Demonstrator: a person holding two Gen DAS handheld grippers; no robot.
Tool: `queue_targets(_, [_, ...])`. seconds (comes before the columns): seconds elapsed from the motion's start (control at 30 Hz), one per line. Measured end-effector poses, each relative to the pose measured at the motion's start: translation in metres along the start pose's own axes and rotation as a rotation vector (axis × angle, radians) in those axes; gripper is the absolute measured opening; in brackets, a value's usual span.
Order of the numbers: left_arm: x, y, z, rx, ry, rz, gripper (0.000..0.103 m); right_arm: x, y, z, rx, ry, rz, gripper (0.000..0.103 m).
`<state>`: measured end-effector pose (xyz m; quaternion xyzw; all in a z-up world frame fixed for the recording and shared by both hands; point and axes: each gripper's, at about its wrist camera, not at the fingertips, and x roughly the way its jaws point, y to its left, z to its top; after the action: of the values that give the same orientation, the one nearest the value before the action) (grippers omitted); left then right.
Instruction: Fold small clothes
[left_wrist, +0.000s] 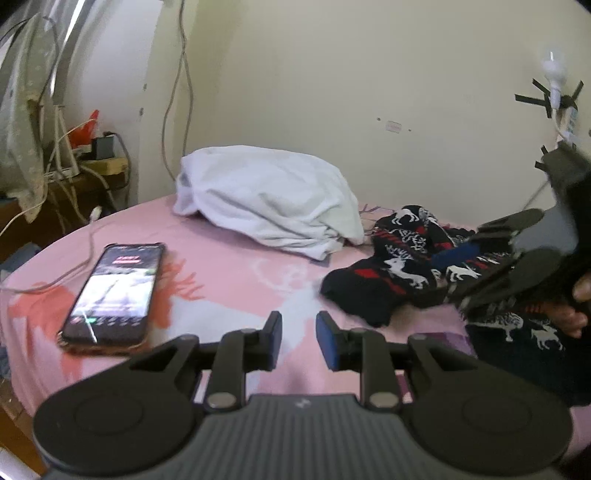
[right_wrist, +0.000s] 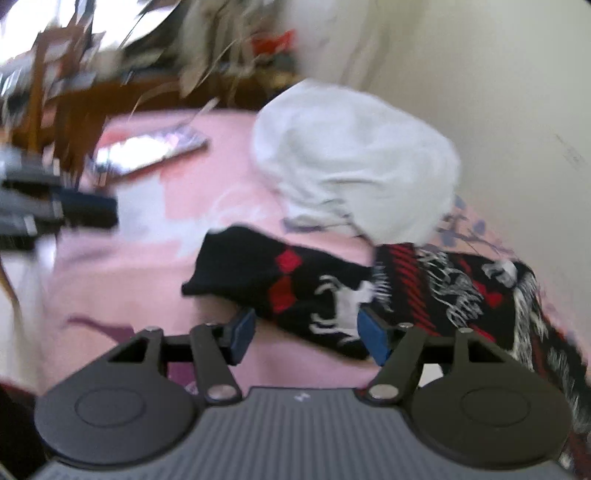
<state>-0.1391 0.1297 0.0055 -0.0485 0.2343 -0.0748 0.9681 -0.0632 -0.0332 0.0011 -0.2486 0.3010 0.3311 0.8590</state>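
Two black plastic grippers work over a pink printed bedsheet (left_wrist: 236, 273) — its surface soft and lightly creased, patterned with pale and coral deer shapes. At far left in the left wrist view, a glossy slab of a smartphone (left_wrist: 114, 291) lies flat on the sheet, screen lit, a thin white cable (left_wrist: 79, 254) trailing from it. The left gripper (left_wrist: 298, 341) hovers just above bare sheet, its blue-padded fingers parted with nothing between them. Behind it sits a rumpled white cloth bundle (left_wrist: 269, 201), rounded and deeply wrinkled, against the cream wall. To the right sprawls the knitted garment (left_wrist: 399, 273) — black wool-like fabric with white reindeer and red diamond motifs, bunched and unfolded, touching the white bundle's edge. The right gripper (left_wrist: 480, 266) reaches in over this knitwear from the far right. In the blurred right wrist view, its fingers stand spread apart (right_wrist: 306, 334), gripping nothing, with a sleeve-like end of the knit (right_wrist: 295, 288) lying between and just beyond the blue pads (right_wrist: 243, 334).
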Motion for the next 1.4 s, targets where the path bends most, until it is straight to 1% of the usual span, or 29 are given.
queue_targets(0.03, [-0.001,0.003,0.000,-0.009,-0.001,0.005,0.022,0.007,0.004,0.000,-0.041,0.014,-0.008,0.064])
queue_targets(0.07, [-0.001,0.007,0.000,-0.020,-0.002,0.010,0.022,0.006,0.008,0.000,-0.064,-0.015,-0.024,0.065])
queue_targets(0.1, [-0.001,0.010,0.000,-0.032,-0.005,0.017,0.023,0.011,0.009,0.005,-0.083,-0.017,-0.028,0.065])
queue_targets(0.13, [0.000,0.013,0.001,-0.043,-0.007,0.023,0.023,0.017,0.008,0.011,-0.085,-0.018,-0.027,0.063])
queue_targets(0.17, [0.001,0.015,0.001,-0.053,-0.007,0.027,0.023,0.023,0.006,0.016,-0.073,-0.020,-0.021,0.058])
queue_targets(0.2, [0.002,0.017,0.002,-0.064,-0.008,0.031,0.023,0.029,0.003,0.022,-0.049,-0.018,-0.011,0.031])
queue_targets(0.23, [0.003,0.019,0.003,-0.071,-0.007,0.035,0.023,0.036,-0.003,0.030,-0.003,-0.007,0.035,0.000])
queue_targets(0.27, [0.003,0.020,0.003,-0.075,-0.008,0.040,0.023,0.041,-0.007,0.036,0.043,0.004,0.074,0.000])
queue_targets(0.3, [0.002,0.022,0.004,-0.076,-0.010,0.051,0.023,0.044,-0.010,0.044,0.078,0.005,0.068,0.000])
queue_targets(0.33, [0.000,0.023,0.005,-0.078,-0.016,0.064,0.023,0.040,-0.014,0.055,0.091,-0.024,0.061,0.000])
queue_targets(0.4, [-0.004,0.026,0.007,-0.086,-0.026,0.086,0.023,0.022,-0.028,0.083,0.146,-0.112,0.076,0.000])
queue_targets(0.47, [-0.004,0.031,0.010,-0.106,-0.025,0.106,0.023,-0.007,-0.052,0.121,0.215,-0.224,0.096,0.000])
queue_targets(0.53, [-0.002,0.032,0.015,-0.124,-0.024,0.119,0.023,-0.038,-0.081,0.156,0.273,-0.352,0.086,0.000])
queue_targets(0.57, [-0.001,0.032,0.018,-0.129,-0.029,0.119,0.023,-0.052,-0.096,0.168,0.301,-0.402,0.074,0.000])
queue_targets(0.63, [-0.001,0.026,0.024,-0.129,-0.050,0.113,0.023,-0.080,-0.137,0.184,0.384,-0.485,0.028,0.000])
queue_targets(0.7, [0.001,0.018,0.031,-0.114,-0.067,0.104,0.023,-0.102,-0.178,0.182,0.479,-0.528,-0.009,0.000])
queue_targets(0.77, [0.006,0.006,0.039,-0.090,-0.079,0.085,0.025,-0.124,-0.217,0.165,0.565,-0.555,-0.059,0.000])
queue_targets(0.87, [0.021,-0.013,0.056,-0.038,-0.092,0.038,0.027,-0.152,-0.264,0.122,0.675,-0.569,-0.161,0.000])
queue_targets(0.93, [0.036,-0.030,0.072,0.004,-0.103,0.004,0.027,-0.171,-0.295,0.077,0.758,-0.569,-0.242,0.000])
queue_targets(0.97, [0.046,-0.041,0.082,0.027,-0.108,-0.014,0.029,-0.178,-0.304,0.056,0.792,-0.568,-0.271,0.000])
queue_targets(1.0, [0.058,-0.052,0.092,0.048,-0.110,-0.032,0.032,-0.184,-0.317,0.031,0.833,-0.566,-0.296,0.000])
queue_targets(1.07, [0.085,-0.072,0.111,0.060,-0.096,-0.064,0.035,-0.196,-0.337,-0.027,0.925,-0.557,-0.333,0.000])
queue_targets(1.13, [0.119,-0.091,0.130,0.052,-0.064,-0.122,0.035,-0.198,-0.347,-0.077,0.999,-0.545,-0.349,0.000])
queue_targets(1.2, [0.161,-0.111,0.151,0.034,-0.018,-0.161,0.036,-0.195,-0.353,-0.123,1.055,-0.538,-0.345,0.000])
queue_targets(1.27, [0.203,-0.130,0.167,0.015,0.040,-0.202,0.038,-0.187,-0.352,-0.162,1.088,-0.529,-0.341,0.000])
queue_targets(1.33, [0.243,-0.149,0.177,-0.009,0.107,-0.252,0.047,-0.180,-0.354,-0.191,1.122,-0.512,-0.337,0.000])
queue_targets(1.37, [0.263,-0.160,0.179,-0.023,0.145,-0.274,0.054,-0.177,-0.355,-0.203,1.141,-0.507,-0.334,0.000])
queue_targets(1.4, [0.281,-0.170,0.180,-0.026,0.179,-0.289,0.054,-0.172,-0.357,-0.211,1.159,-0.501,-0.331,0.000])
